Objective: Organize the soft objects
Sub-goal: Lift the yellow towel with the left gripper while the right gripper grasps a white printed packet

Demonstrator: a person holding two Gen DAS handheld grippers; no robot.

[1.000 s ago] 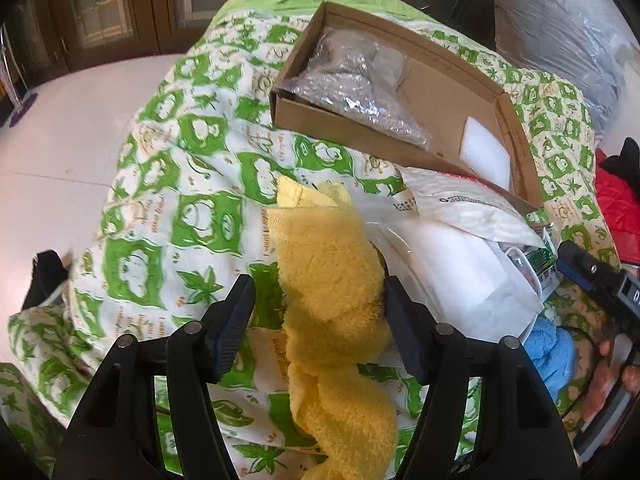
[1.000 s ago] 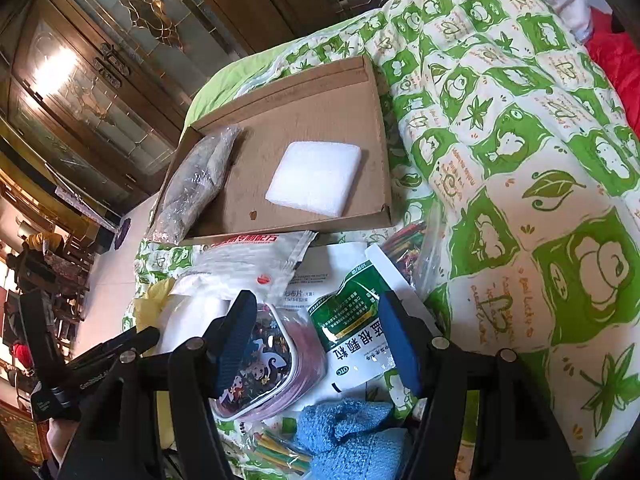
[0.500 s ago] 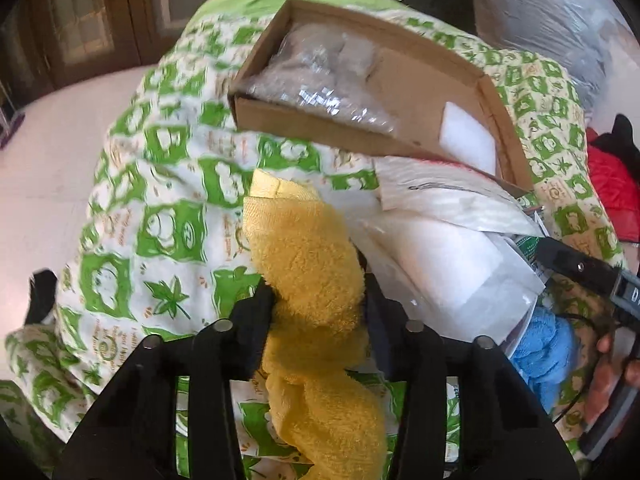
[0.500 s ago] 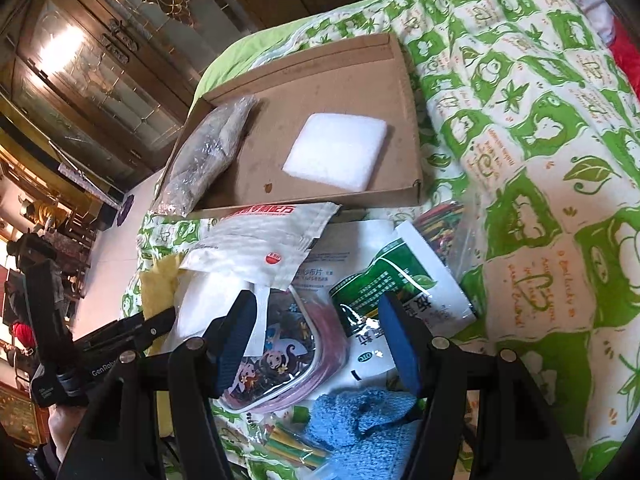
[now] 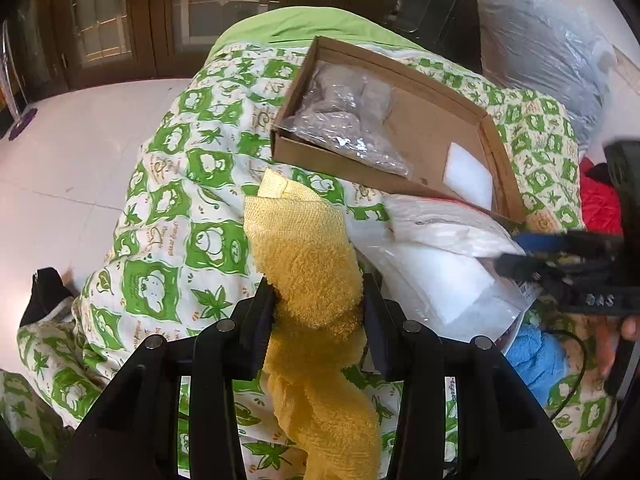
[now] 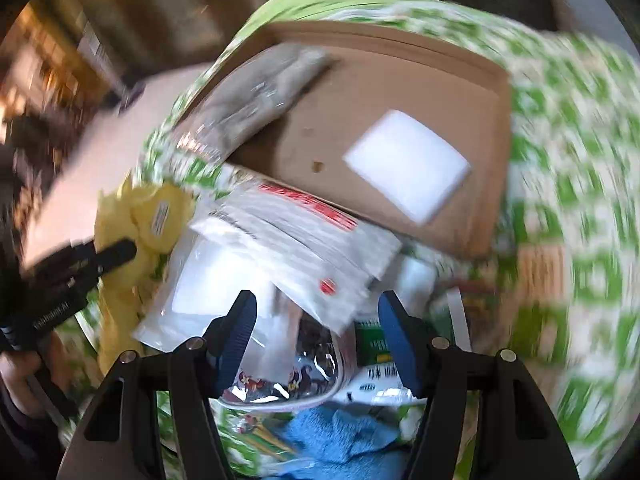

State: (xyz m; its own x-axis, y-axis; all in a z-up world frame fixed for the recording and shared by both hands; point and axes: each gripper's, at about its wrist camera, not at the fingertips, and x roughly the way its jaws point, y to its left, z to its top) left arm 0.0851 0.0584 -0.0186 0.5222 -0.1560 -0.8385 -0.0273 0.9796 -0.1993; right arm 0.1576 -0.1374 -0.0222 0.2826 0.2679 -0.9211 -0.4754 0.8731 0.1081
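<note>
My left gripper (image 5: 319, 307) is shut on a yellow towel (image 5: 308, 256) and holds it lifted above the green-and-white quilt (image 5: 168, 208); the towel's tail hangs down between the fingers. The towel also shows at the left of the blurred right wrist view (image 6: 148, 216). A shallow cardboard box (image 5: 436, 132) lies ahead on the quilt, holding a bagged grey item (image 5: 344, 120) and a white foam pad (image 5: 468, 172). My right gripper (image 6: 318, 332) is open and empty above a pile of plastic bags (image 6: 304, 248). A blue towel (image 6: 344, 436) lies just below it.
White plastic bags (image 5: 436, 276) lie right of the yellow towel. A patterned pouch (image 6: 296, 380) and a green-and-white packet (image 6: 376, 360) sit under the right gripper. A big clear bag (image 5: 544, 48) is at the back right. White floor (image 5: 60, 160) lies left of the bed.
My left gripper closed on the yellow towel and lifted it. My right gripper moved fast, blurring its view, and now sits lower over the plastic bags.
</note>
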